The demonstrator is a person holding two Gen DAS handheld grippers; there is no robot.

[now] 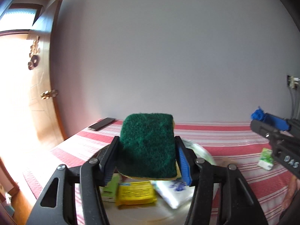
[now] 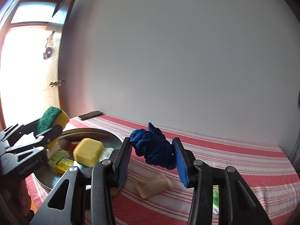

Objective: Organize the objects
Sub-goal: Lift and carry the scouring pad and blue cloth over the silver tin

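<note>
At frame centre the left gripper (image 1: 148, 156) clamps a green-topped sponge (image 1: 148, 146) above the metal bowl (image 2: 105, 133) — the right gripper (image 2: 152, 155), half-closed, pinches a blue cord bundle (image 2: 152, 150).

Plain pale wall (image 1: 168, 56), open wooden door (image 1: 45, 86), glaring daylight.
</note>
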